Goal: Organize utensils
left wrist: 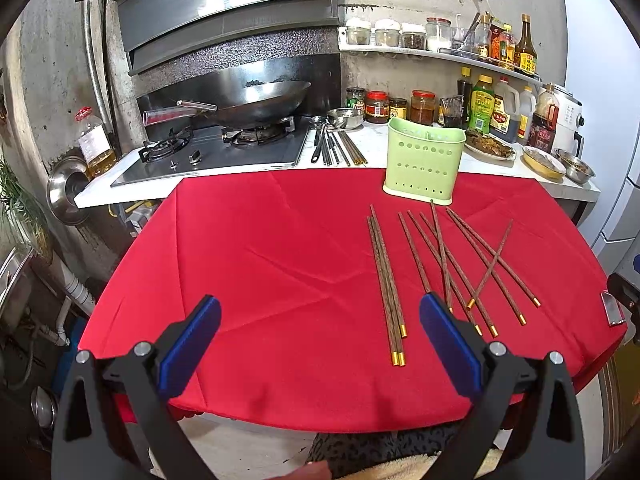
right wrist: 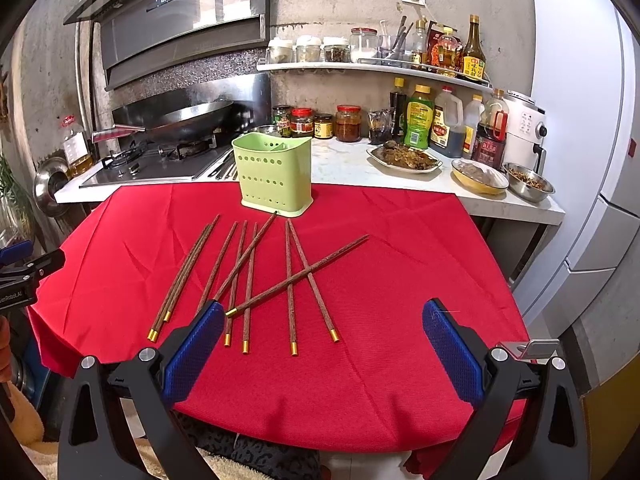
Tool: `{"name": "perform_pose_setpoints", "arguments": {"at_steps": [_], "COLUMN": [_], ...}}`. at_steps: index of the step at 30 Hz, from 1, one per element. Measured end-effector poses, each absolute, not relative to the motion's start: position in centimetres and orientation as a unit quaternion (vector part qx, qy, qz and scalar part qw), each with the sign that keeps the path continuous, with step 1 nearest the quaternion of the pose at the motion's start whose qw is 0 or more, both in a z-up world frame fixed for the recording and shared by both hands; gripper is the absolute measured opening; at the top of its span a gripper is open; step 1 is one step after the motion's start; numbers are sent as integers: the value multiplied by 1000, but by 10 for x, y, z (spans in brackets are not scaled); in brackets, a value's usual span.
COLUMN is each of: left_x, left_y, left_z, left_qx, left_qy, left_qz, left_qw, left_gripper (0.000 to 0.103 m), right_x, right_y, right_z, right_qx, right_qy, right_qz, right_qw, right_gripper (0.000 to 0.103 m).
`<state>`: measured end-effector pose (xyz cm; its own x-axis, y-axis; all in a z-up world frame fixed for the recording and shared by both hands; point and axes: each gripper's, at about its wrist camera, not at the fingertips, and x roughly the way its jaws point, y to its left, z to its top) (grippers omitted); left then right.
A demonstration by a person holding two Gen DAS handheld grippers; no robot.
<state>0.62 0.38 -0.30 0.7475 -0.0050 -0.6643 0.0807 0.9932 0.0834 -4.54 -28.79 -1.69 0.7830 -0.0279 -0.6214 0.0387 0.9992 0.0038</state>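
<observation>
Several dark wooden chopsticks (left wrist: 440, 264) with gold tips lie scattered on the red tablecloth (left wrist: 260, 264), some crossing; they also show in the right wrist view (right wrist: 248, 276). A light green perforated utensil holder (left wrist: 424, 160) stands upright at the far edge of the cloth, just beyond them, and shows in the right wrist view (right wrist: 274, 174). My left gripper (left wrist: 320, 316) is open and empty above the near cloth, left of most chopsticks. My right gripper (right wrist: 322, 320) is open and empty, over the near ends of the chopsticks.
Behind the table runs a white counter (right wrist: 352, 164) with a gas stove and wok (left wrist: 256, 100), metal utensils (left wrist: 336, 146), jars, sauce bottles (right wrist: 418, 122), and plates and bowls of food (right wrist: 404, 156). A white fridge (right wrist: 580, 120) stands at the right.
</observation>
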Motion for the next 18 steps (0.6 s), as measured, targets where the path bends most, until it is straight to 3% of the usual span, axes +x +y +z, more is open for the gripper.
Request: {"name": "perform_pose_setpoints", "arguments": {"at_steps": [18], "left_x": [5], "left_y": [5], "left_z": [-4], "left_qx": [53], "left_qy": [354], "left_qz": [-22], "left_qw": [934], "left_gripper": [97], "right_x": [-45], "right_y": [-289], "right_z": [-17], "right_qx": [10], "right_qy": [330], "right_qz": [-17], "right_qw": [944], "right_gripper": [97]}}
